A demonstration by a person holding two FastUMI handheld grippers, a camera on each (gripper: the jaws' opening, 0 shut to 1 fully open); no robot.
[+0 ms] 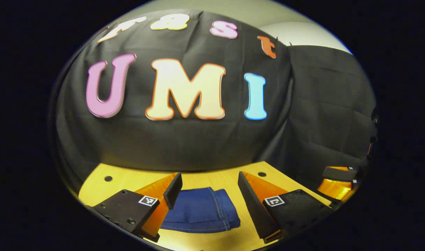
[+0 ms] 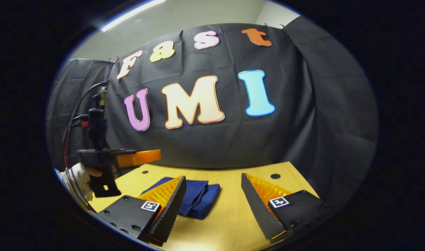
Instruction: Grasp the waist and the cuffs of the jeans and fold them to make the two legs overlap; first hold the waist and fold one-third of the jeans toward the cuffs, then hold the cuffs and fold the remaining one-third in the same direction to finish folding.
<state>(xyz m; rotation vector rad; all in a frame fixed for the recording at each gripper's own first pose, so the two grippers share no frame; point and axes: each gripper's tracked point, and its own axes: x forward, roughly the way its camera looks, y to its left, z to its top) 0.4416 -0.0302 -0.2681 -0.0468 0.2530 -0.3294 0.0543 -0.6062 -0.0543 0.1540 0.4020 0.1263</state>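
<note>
**Folded jeans on the desk, both hand-held grippers wide apart above it**

In the left gripper view I see the jeans (image 1: 200, 209) lying on the wooden desk (image 1: 205, 179) as a compact folded bundle of dark blue denim, with a seam line running along the right part and a folded edge toward me. The left hand-held gripper (image 1: 209, 195) is spread wide, and its two fingers stand on either side of the bundle without touching it; it holds nothing. The bundle appears between the fingers, a little closer to the left one.

In the right gripper view the jeans (image 2: 198, 198) lie left of the middle, partly behind the left finger of the right hand-held gripper (image 2: 213, 197). This one is also spread wide and has nothing between its fingers. Bare desk (image 2: 230, 209) fills the gap between them.

At the left of that view I can see the left hand-held gripper (image 2: 142, 157) from the side, raised above the desk, held by a hand in a light glove (image 2: 78, 174), with cables (image 2: 71, 122) going up from it.

The far edge of the desk meets the black cloth wall (image 2: 233, 139). Two round holes (image 2: 275, 176) sit near that edge. Around the bundle there is open wood on all sides I can see.
</note>
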